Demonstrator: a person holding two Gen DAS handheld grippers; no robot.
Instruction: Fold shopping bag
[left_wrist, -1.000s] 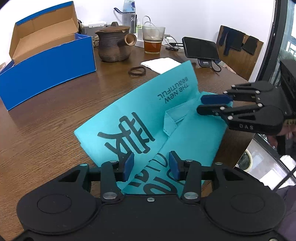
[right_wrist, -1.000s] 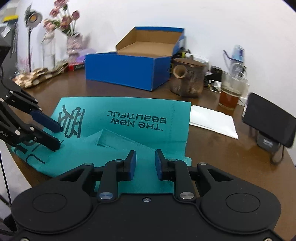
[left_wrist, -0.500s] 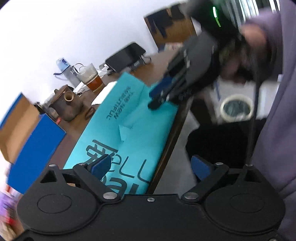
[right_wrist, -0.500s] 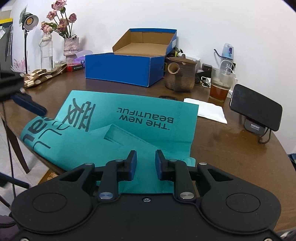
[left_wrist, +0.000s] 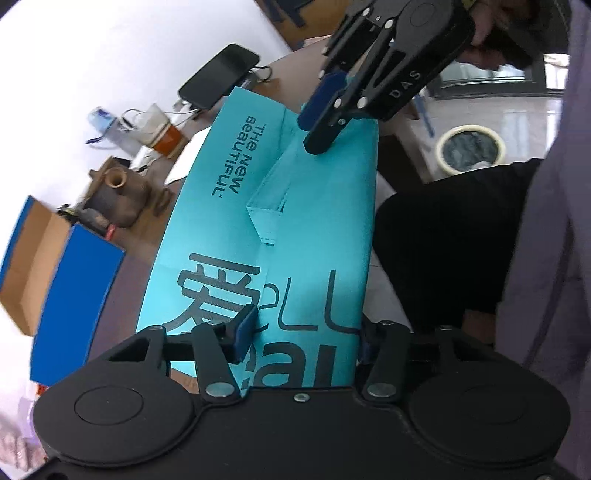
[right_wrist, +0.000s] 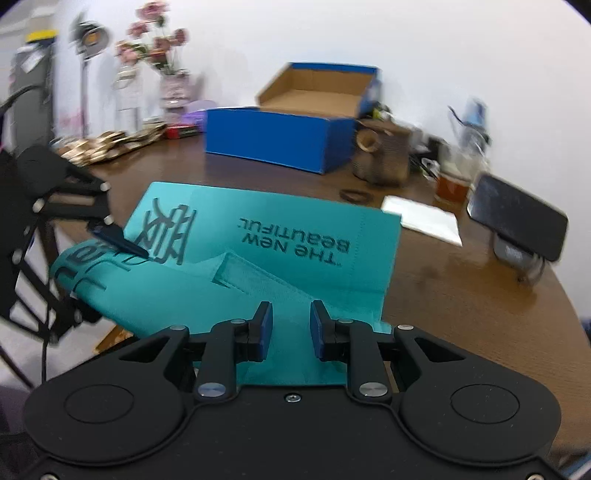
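1. Teal shopping bag (right_wrist: 280, 254) lies flat on the tabletop (right_wrist: 461, 295), its near edge overhanging the rim.
2. Left hand-held gripper (left_wrist: 301, 330) is spread wide, straddling the bag's left end; right hand-held gripper (right_wrist: 291, 328) is narrow with fabric between the jaws, contact unclear.
3. Risk: uneven lift skews the fold; the overhang could drag the bag off.
4. Blue box (right_wrist: 280, 136), teapot (right_wrist: 380, 155), phone (right_wrist: 517, 218) sit far; not obstructing.

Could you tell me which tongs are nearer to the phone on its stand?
Right. The right tongs hold the bag end towards the phone; the left tongs straddle the far end.
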